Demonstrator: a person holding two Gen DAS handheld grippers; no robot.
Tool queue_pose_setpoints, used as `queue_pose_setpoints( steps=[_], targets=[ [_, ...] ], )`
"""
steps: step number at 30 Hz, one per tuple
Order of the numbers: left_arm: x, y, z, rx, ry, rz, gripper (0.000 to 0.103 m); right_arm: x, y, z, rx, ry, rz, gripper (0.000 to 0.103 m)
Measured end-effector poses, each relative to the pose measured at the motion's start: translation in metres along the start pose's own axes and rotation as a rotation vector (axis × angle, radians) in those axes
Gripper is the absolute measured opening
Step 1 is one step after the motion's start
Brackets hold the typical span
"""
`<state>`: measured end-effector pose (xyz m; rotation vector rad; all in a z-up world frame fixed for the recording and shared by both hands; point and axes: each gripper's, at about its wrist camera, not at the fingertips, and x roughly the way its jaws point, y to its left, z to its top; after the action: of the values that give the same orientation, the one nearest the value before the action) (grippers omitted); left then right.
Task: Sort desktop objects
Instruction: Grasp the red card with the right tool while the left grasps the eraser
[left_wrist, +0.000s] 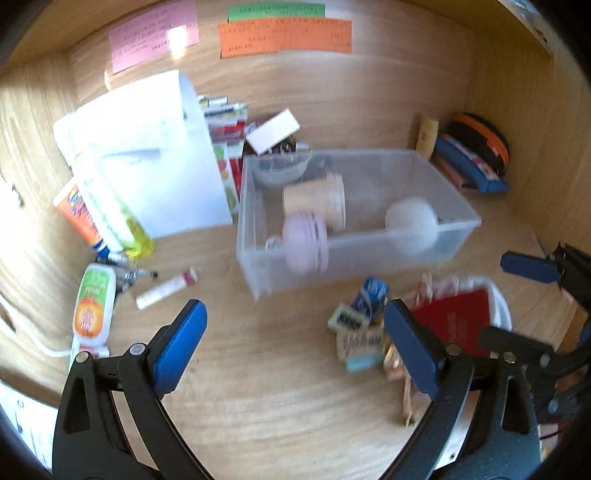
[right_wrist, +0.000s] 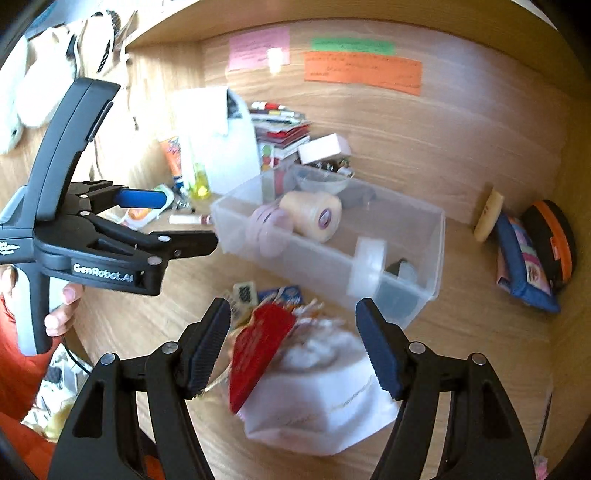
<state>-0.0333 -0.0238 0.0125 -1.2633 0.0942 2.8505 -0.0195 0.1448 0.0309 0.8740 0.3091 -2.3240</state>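
Left hand-held gripper (left_wrist: 295, 343): jaws wide apart, nothing between them, over bare bench (left_wrist: 266, 406). Loose items at far left of it: squeeze bottle (left_wrist: 92, 306) and small white tube (left_wrist: 166, 288), both lying flat, tube's long axis running up-right toward the clear bin (left_wrist: 258, 266). Bin sits ahead, centre, already holding a tape roll (left_wrist: 314, 203), a pink round item (left_wrist: 304, 243) and a white round item (left_wrist: 412, 225).

Small packets (left_wrist: 360, 325) lie just left of this gripper's right finger.

Right hand-held gripper (right_wrist: 293, 343): also spread open, empty, with the red packet (right_wrist: 258, 350) and white bag (right_wrist: 325, 398) directly between and below its fingers. Red packet is tilted, long axis up-right to down-left.

Judgement: right gripper is nearer that pile; bin lies just beyond it.
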Motion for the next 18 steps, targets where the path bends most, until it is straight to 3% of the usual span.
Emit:
queue_pose_setpoints(
  steps=[7, 16, 18],
  targets=[
    [0.009, 0.002, -0.033, -0.008, 0.067, -0.012, 0.098, 0.003, 0.014, -0.017, -0.004, 0.032, 0.021, 0.058],
    [0.03, 0.002, -0.047, -0.064, 0.153, -0.072, 0.098, 0.03, 0.021, -0.016, 0.015, 0.091, 0.045, 0.011],
    [0.032, 0.001, -0.045, -0.069, 0.153, -0.077, 0.098, 0.03, 0.019, -0.015, 0.031, 0.078, 0.065, 0.009]
  ],
)
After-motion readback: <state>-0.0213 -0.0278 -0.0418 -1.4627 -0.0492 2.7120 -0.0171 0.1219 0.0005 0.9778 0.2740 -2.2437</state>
